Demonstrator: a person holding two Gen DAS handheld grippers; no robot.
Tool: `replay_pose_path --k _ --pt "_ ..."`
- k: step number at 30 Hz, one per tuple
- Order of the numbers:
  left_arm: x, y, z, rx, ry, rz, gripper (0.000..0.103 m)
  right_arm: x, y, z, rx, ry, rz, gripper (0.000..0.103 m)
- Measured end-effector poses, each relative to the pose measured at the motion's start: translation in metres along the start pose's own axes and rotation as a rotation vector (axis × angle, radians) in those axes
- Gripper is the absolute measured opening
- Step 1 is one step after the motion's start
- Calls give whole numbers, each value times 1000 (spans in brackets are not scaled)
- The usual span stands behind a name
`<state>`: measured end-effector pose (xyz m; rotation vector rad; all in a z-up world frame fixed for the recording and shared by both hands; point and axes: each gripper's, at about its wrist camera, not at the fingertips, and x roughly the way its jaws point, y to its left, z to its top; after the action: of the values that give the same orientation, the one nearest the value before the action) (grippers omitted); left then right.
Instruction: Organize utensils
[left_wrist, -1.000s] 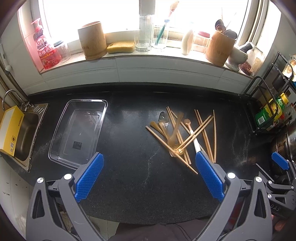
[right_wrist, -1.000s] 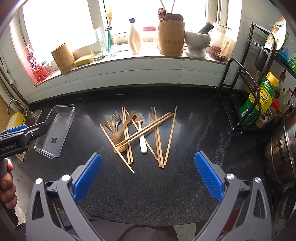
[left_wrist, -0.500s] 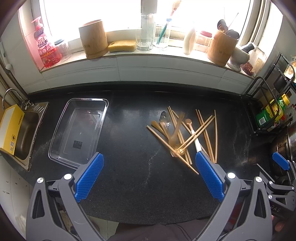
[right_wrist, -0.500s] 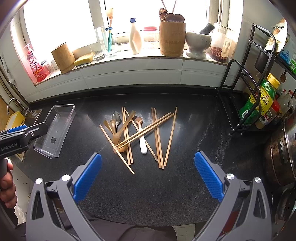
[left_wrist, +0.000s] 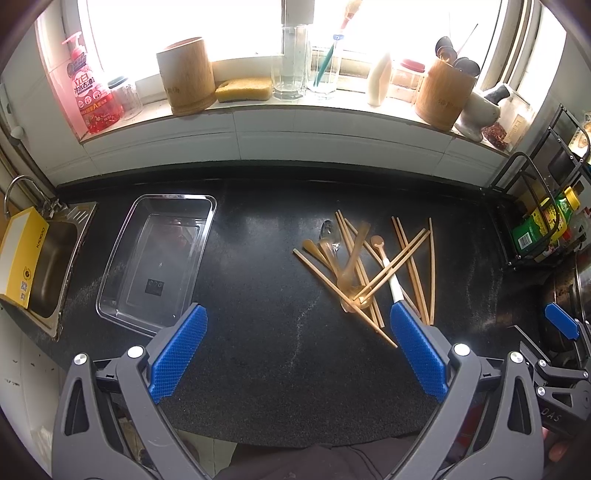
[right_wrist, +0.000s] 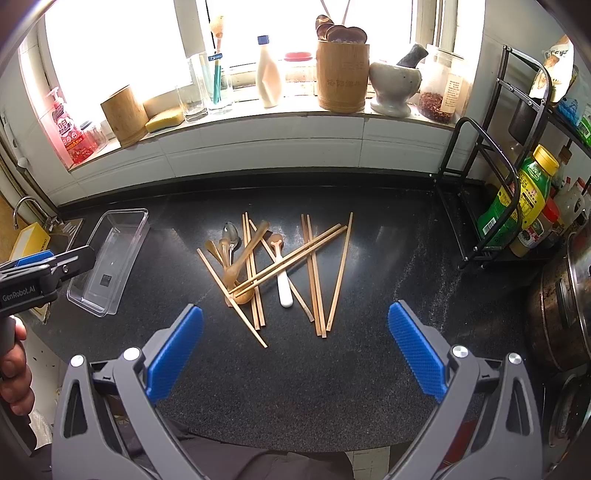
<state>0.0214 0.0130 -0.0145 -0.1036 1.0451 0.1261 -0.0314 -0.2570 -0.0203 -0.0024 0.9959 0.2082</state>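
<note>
Little has changed over the last second: my left tongs (left_wrist: 297, 347) and right tongs (right_wrist: 295, 345) still hang spread wide above the black surface (left_wrist: 258, 332), gripping nothing. From the left view the scene has slid very slightly, nothing more.

The utensils lie where they were, in a loose crossed heap mid-surface: chopsticks (right_wrist: 314, 273), wooden spoons (right_wrist: 243, 258), a white-handled spoon (right_wrist: 284, 291) and a metal spoon (right_wrist: 231, 232). The clear tray (left_wrist: 155, 258) sits empty well to their left, near the sink (left_wrist: 48, 269).

In the left view my right-hand pad covers the near end of the white handle and some chopstick tips. The metal spoon's handle runs under the wooden ones, so I cannot follow it. The left view blurs the wooden spoons. My left hand (right_wrist: 13, 373) is cut off at the right view's edge, and window glare washes out the sill.
</note>
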Motion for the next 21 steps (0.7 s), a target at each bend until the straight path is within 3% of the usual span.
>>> replay_pose_path --k 12,21 --pt "13 -9 3 -3 21 10 97 7 -15 -1 21 14 4 97" --pt "65 -19 1 -17 79 52 97 30 -37 3 31 29 1 97"
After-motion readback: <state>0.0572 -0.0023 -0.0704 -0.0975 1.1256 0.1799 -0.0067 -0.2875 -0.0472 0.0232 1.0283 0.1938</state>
